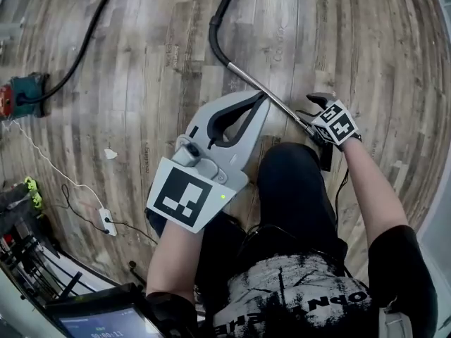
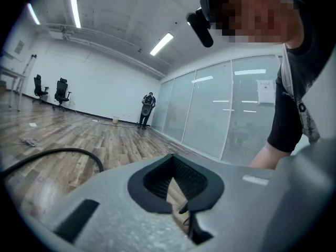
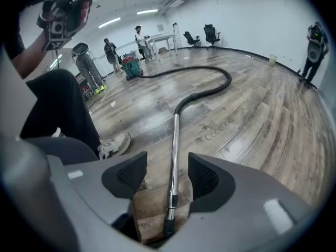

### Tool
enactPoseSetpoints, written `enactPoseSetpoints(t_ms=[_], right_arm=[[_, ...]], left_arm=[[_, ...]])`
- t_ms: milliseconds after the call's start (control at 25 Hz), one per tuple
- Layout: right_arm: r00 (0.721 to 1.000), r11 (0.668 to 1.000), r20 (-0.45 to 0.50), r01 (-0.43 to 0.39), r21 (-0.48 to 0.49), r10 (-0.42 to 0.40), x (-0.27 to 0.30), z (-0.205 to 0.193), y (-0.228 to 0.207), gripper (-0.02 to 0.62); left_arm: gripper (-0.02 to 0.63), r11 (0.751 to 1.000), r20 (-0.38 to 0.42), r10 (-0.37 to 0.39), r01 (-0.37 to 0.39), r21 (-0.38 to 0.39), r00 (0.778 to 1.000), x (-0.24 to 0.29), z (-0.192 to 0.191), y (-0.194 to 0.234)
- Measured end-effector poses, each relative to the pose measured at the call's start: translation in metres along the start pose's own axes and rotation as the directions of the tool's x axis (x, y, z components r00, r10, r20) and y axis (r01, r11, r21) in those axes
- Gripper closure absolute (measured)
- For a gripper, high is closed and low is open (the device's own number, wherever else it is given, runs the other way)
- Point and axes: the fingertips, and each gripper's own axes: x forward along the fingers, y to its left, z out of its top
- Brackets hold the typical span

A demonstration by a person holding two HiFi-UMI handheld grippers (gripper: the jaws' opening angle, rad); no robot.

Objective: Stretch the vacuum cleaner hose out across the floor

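The vacuum's metal tube lies slanted on the wood floor, and its black hose runs off the top of the head view. My right gripper is low over the tube's near end. In the right gripper view its jaws stand open around the tube without the pads touching it. From there the hose curves away to the teal vacuum cleaner. My left gripper is shut and empty beside the tube. Its own view shows the closed tips and a loop of hose.
The vacuum cleaner sits at the far left. A white power strip with thin cables lies on the floor near a rack. My own leg and shoe are close to the tube. Several people and office chairs stand far off.
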Motion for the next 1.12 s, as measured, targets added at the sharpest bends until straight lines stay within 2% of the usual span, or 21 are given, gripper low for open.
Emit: enactPoseSetpoints(t_ms=[200, 360, 480, 800, 960, 1080, 1120], right_arm=[[0.994, 0.999, -0.104, -0.017, -0.042, 0.012, 0.077, -0.053, -0.021, 0.356], [0.979, 0.997, -0.201, -0.046, -0.059, 0.034, 0.137, -0.100, -0.020, 0.351], [0.967, 0.998, -0.255, -0.040, -0.052, 0.025, 0.168, -0.123, -0.025, 0.351], [0.936, 1.000, -0.353, -0.014, 0.006, 0.015, 0.215, -0.142, -0.034, 0.360], [0.873, 0.988, -0.464, 0.142, -0.056, -0.151, 0.201, -0.152, -0.047, 0.365], [0.908, 0.991, -0.399, 0.112, -0.070, -0.131, 0.219, -0.142, -0.032, 0.368], [0.910, 0.991, -0.395, 0.111, -0.070, -0.129, 0.220, -0.141, -0.032, 0.370]], left_arm=[[0.606, 0.996, -0.061, 0.059, -0.054, 0.069, 0.996, 0.001, -0.045, 0.004], [0.606, 0.988, -0.097, 0.145, -0.139, 0.066, 0.985, -0.007, -0.082, 0.004], [0.606, 0.981, -0.117, 0.189, -0.182, 0.064, 0.975, -0.010, -0.096, 0.006], [0.606, 0.962, -0.171, 0.273, -0.264, 0.072, 0.947, -0.026, -0.118, 0.015], [0.606, 0.957, -0.191, 0.291, -0.283, 0.071, 0.937, -0.037, -0.126, 0.017], [0.606, 0.952, -0.172, 0.306, -0.302, 0.052, 0.936, -0.040, -0.128, 0.023], [0.606, 0.951, -0.166, 0.308, -0.304, 0.046, 0.937, -0.040, -0.129, 0.024]])
